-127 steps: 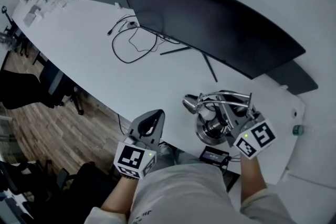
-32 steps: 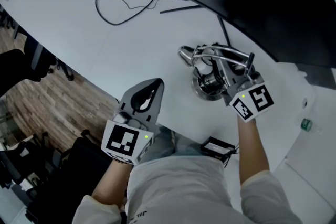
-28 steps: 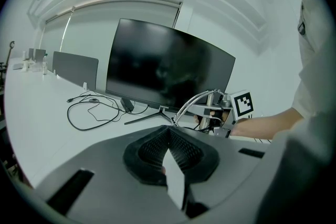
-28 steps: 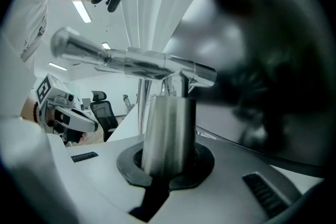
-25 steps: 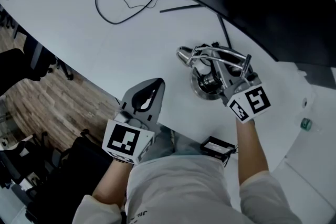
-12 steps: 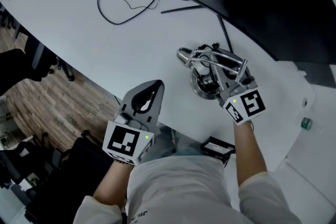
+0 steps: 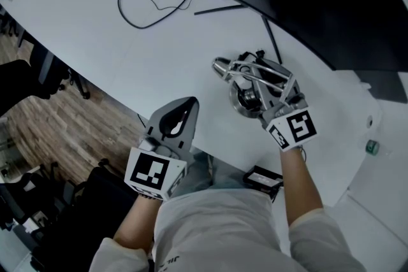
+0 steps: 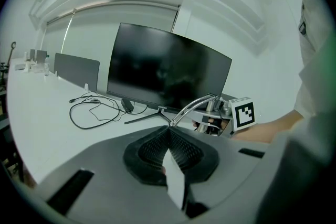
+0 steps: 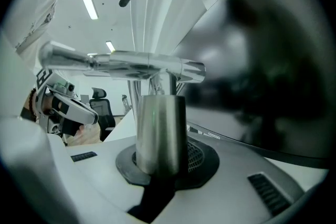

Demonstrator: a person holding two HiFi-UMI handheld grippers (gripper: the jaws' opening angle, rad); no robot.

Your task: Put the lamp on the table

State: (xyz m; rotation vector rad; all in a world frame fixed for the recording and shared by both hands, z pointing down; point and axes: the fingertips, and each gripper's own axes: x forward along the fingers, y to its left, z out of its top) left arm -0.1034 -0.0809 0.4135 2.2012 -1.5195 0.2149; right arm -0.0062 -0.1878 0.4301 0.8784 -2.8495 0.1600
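The chrome lamp [image 7: 245, 97] has a round base, a short stem and a bent arm ending in a small head [image 7: 222, 66]. Its base is low over the white table [image 7: 95, 35], in front of the monitor's stand; I cannot tell whether it rests flat. My right gripper [image 7: 260, 99] is shut on the stem from the near side. In the right gripper view the metal stem [image 9: 160, 131] fills the space between the pads. My left gripper [image 7: 190, 101] hovers over the table's front edge, shut and holding nothing. From the left gripper view the lamp [image 8: 195, 108] is ahead on the right.
A large dark curved monitor [image 7: 306, 3] stands behind the lamp on thin legs. A looped black cable [image 7: 153, 0] lies on the table at the back left. A small black box [image 7: 261, 179] sits at the front edge. Office chairs [image 7: 38, 83] stand on the wooden floor to the left.
Since five seconds ago the lamp has gone from the front edge further onto the table. In the last second my right gripper has drawn slightly left and nearer with it. The left gripper stays still.
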